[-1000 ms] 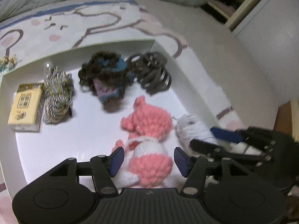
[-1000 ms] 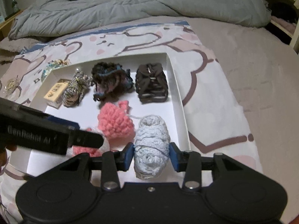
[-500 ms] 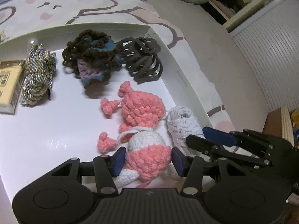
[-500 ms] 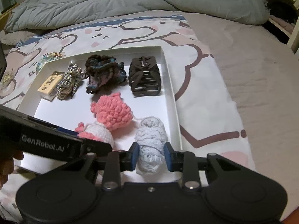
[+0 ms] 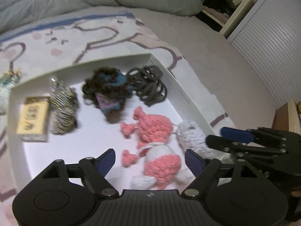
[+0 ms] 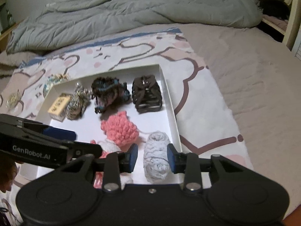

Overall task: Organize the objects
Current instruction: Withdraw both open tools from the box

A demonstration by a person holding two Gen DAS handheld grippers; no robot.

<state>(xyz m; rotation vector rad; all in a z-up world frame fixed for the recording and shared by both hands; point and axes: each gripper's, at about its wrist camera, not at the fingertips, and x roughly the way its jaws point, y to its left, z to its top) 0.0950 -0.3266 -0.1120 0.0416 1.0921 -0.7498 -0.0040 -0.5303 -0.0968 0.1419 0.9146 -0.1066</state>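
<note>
The right gripper point(image 6: 152, 159) clamps the grey yarn roll point(image 6: 156, 160) by the tray's point(image 6: 172, 101) right wall, its long axis seemingly running away from the camera, while the left gripper point(image 5: 150, 160), jaws opening, straddles the pink doll point(image 5: 158, 146) without touching.

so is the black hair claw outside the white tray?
No. In the right wrist view the black hair claw lies inside the white tray, near its far right corner.

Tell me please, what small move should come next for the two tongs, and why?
Probably the left tongs should lift clear: their jaws are opening around the pink-and-white crocheted doll, which lies in the shallow white box. The right tongs are shut on the pale grey yarn bundle, which sits beside the box's right wall, so they could release next.
</note>
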